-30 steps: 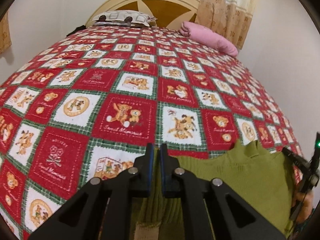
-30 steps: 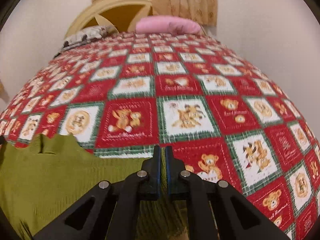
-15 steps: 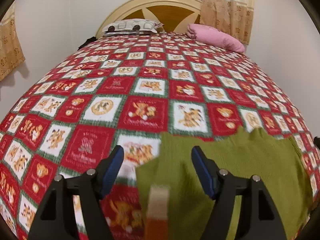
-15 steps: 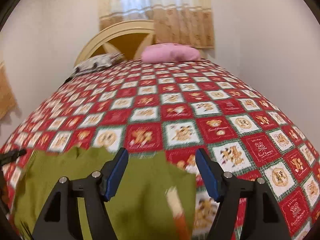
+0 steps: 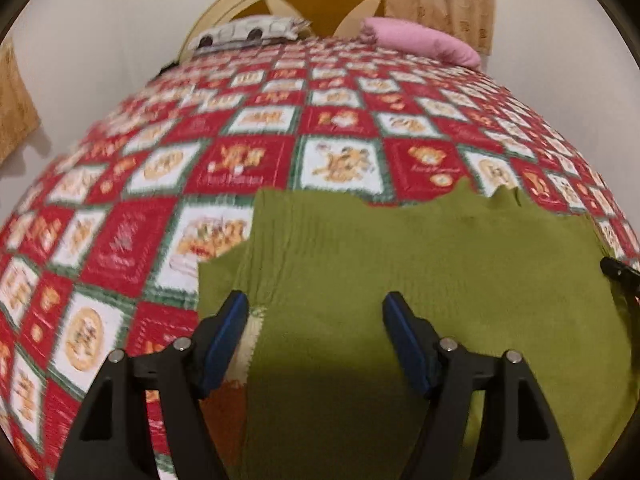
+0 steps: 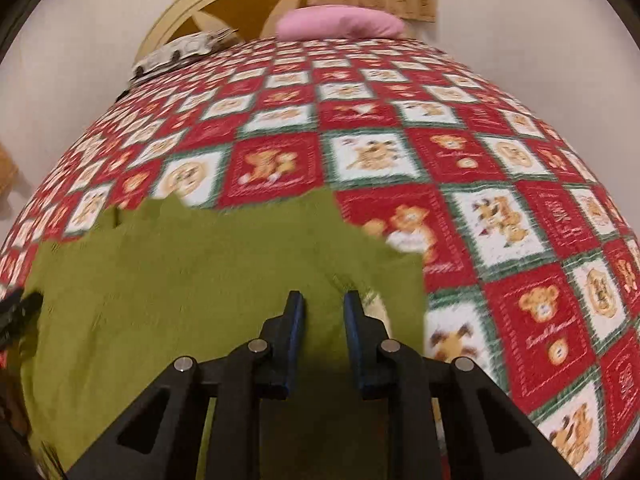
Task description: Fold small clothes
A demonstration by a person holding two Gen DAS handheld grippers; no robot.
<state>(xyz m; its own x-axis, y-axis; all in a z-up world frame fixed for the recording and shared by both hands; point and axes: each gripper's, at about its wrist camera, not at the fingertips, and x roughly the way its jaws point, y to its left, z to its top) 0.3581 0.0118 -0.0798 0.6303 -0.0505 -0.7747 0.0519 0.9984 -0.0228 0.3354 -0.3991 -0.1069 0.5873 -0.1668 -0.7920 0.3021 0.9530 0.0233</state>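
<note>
Both grippers have let go of the green sweater (image 5: 400,264), which a second ago each held pinched shut near its far edge. It now lies spread flat on the patchwork bedspread (image 5: 224,168), at the near end of the bed, well apart from the pink pillow (image 5: 420,42) by the headboard. The left gripper (image 5: 316,320) stands wide open over the sweater's left side, its jaws clear of the cloth, close to a pale striped bit that peeks out at the edge. The right gripper (image 6: 322,312) has just been closing again; its jaws stand narrow but still apart above the sweater's right side, and nothing seems pinched between them, though blur makes that hard to be sure of. Both views are smeared, so the hands look to be moving. My reading: the laying-out is done and the folding proper can start, probably with a fresh pinch on a side or sleeve
</note>
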